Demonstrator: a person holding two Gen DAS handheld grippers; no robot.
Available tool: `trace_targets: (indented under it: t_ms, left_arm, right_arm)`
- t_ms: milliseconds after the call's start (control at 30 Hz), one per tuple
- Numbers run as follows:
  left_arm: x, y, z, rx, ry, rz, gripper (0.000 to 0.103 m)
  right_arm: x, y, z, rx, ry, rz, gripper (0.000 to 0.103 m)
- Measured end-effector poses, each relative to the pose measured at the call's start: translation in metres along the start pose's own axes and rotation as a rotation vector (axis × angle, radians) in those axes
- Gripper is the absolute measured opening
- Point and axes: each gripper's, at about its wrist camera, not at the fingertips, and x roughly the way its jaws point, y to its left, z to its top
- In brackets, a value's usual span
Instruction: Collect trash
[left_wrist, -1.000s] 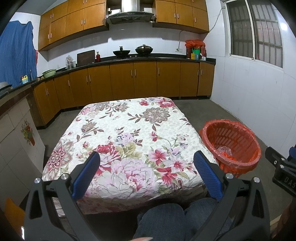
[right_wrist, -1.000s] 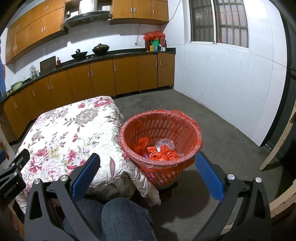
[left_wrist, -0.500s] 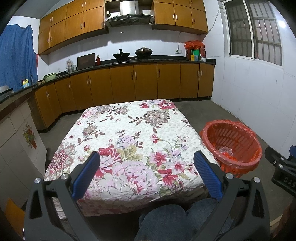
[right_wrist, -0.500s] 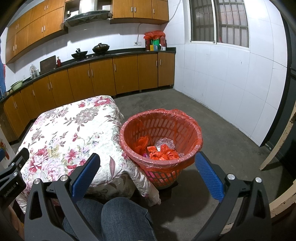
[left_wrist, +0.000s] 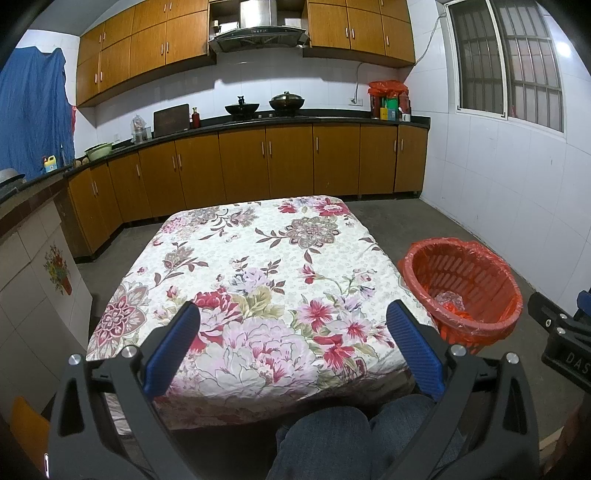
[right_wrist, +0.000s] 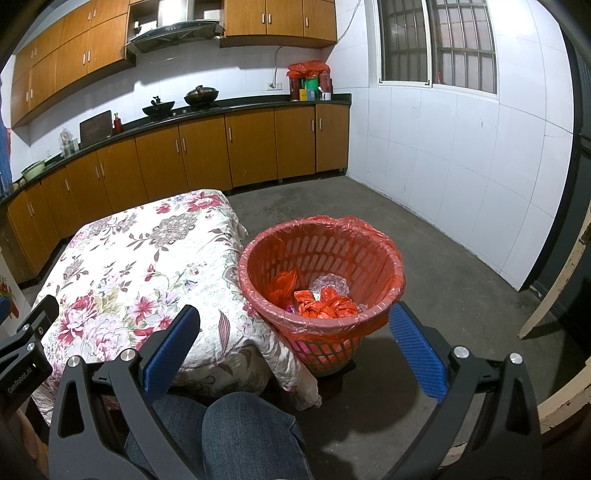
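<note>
An orange slatted trash basket (right_wrist: 321, 273) lined with a red plastic bag stands on the floor by the table's right side; it also shows in the left wrist view as the basket (left_wrist: 461, 291). Inside lie crumpled red bags (right_wrist: 325, 302) and a clear crinkled wrapper (right_wrist: 330, 284). My right gripper (right_wrist: 293, 345) is open, held low in front of the basket with nothing between its blue pads. My left gripper (left_wrist: 293, 345) is open too, over the near edge of the floral-cloth table (left_wrist: 258, 266), which carries no loose trash that I can see.
A person's knees in jeans (right_wrist: 236, 435) sit below both grippers. Wooden cabinets (left_wrist: 258, 166) and a dark counter with pans run along the back wall. White tiled wall (right_wrist: 461, 166) on the right, bare concrete floor (right_wrist: 424, 258) around the basket.
The left wrist view has tilted upward a little, so the table sits lower in the frame and more of the upper cabinets show. The right gripper has barely moved. Both stay open.
</note>
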Motion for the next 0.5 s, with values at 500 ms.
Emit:
trace_targets:
  t_ms: [500]
  left_arm:
    - [0.0014, 0.0005, 0.0017, -0.001, 0.001, -0.001, 0.099]
  right_arm:
    - [0.0009, 0.0000, 0.0020, 0.000, 0.001, 0.000, 0.101]
